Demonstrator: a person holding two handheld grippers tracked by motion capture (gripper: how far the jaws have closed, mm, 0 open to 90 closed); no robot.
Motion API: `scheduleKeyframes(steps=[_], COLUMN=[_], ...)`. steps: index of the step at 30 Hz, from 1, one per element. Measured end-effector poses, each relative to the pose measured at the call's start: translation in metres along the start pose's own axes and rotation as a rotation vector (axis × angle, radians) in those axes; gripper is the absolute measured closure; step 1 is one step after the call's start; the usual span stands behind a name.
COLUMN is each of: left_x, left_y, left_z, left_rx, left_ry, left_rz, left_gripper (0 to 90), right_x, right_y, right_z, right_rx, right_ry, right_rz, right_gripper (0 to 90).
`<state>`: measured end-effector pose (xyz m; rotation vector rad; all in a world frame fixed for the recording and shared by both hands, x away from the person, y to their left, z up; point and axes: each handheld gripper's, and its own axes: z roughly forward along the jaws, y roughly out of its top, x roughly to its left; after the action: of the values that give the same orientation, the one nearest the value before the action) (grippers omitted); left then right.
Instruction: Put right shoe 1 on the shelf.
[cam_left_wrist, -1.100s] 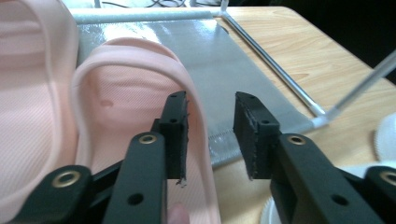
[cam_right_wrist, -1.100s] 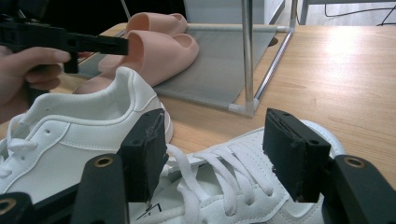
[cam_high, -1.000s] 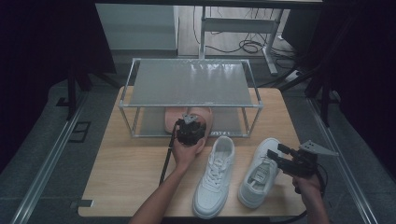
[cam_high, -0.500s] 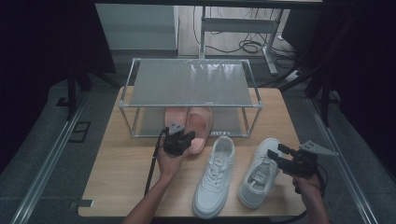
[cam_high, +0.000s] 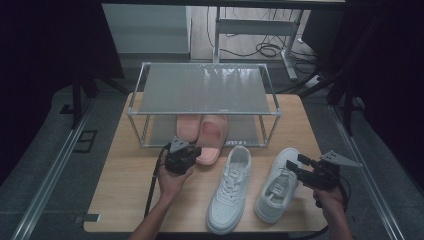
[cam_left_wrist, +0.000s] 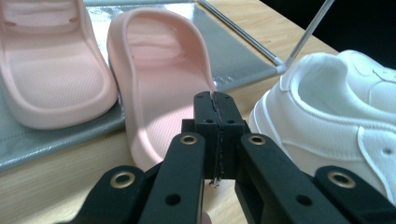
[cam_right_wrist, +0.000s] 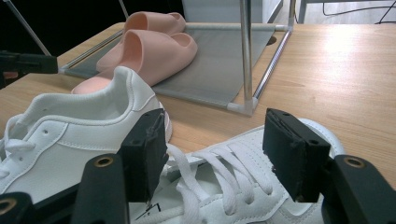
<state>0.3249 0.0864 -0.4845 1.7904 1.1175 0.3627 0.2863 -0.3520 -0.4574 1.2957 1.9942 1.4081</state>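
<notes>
Two pink slippers lie at the rack's lower shelf: one (cam_high: 186, 127) fully on it, the other (cam_high: 213, 140) (cam_left_wrist: 154, 79) with its heel hanging out over the table. My left gripper (cam_high: 193, 151) (cam_left_wrist: 215, 100) is shut with nothing in it, its tips just short of that heel. Two white sneakers stand side by side near the front, the left one (cam_high: 230, 187) (cam_right_wrist: 70, 126) and the right one (cam_high: 276, 184) (cam_right_wrist: 233, 196). My right gripper (cam_high: 294, 164) (cam_right_wrist: 219, 140) hovers open over the right sneaker's laces, its pads apart from the shoe.
A metal-framed rack (cam_high: 202, 87) with a grey top shelf stands at the back of the wooden table (cam_high: 125, 190). Its front corner post (cam_right_wrist: 246, 56) rises just beyond the sneakers. Bare tabletop lies at the left. A cable trails from the left gripper.
My left gripper has drawn back from under the rack toward the near left, leaving the pink slipper behind with its heel out. The right gripper has not moved.
</notes>
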Motion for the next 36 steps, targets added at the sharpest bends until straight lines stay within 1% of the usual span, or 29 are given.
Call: scheduleKeyframes(steps=[2,6,9,13,15,24,27,28,33,35,36], left_x=[0.001,0.0,-0.005,-0.01,-0.012,-0.013,-0.014,-0.015,-0.017,-0.018,-0.018], left_y=[-0.001,-0.011,-0.017,-0.022,-0.024,-0.029,-0.03,-0.03,-0.033,-0.033,-0.034], left_z=[-0.001,0.003,0.008,0.011,0.012,0.023,0.023,0.023,0.022,0.022,0.024], left_rx=[0.006,0.048,0.078,0.105,0.121,0.154,0.152,0.155,0.163,0.165,0.174], left_ry=[-0.001,-0.01,-0.005,-0.012,-0.005,0.003,0.006,-0.001,-0.008,-0.008,-0.003], left_rz=[0.005,0.031,0.063,0.095,0.116,0.131,0.136,0.14,0.152,0.155,0.16], left_gripper=[90.0,90.0,90.0,90.0,90.0,90.0,90.0,90.0,90.0,90.0,90.0], right_x=[0.0,0.001,0.001,0.001,0.001,0.001,0.0,0.0,0.001,0.001,0.001], right_y=[0.0,-0.001,-0.001,-0.001,-0.001,-0.001,-0.001,-0.001,-0.001,-0.001,-0.001], right_z=[0.0,0.002,0.003,0.002,0.002,0.001,0.001,0.001,0.002,0.002,0.002], right_rx=[0.001,0.005,0.004,0.004,0.003,0.002,0.002,0.004,0.006,0.005,0.005], right_ry=[-0.001,-0.001,0.0,-0.001,-0.001,0.002,0.0,0.001,0.003,0.002,0.001], right_rz=[0.0,-0.001,-0.001,0.0,0.002,0.001,0.0,0.001,-0.002,-0.003,-0.002], right_gripper=[40.1,40.1,40.1,40.1,40.2,40.1,40.1,40.1,40.1,40.0,40.0])
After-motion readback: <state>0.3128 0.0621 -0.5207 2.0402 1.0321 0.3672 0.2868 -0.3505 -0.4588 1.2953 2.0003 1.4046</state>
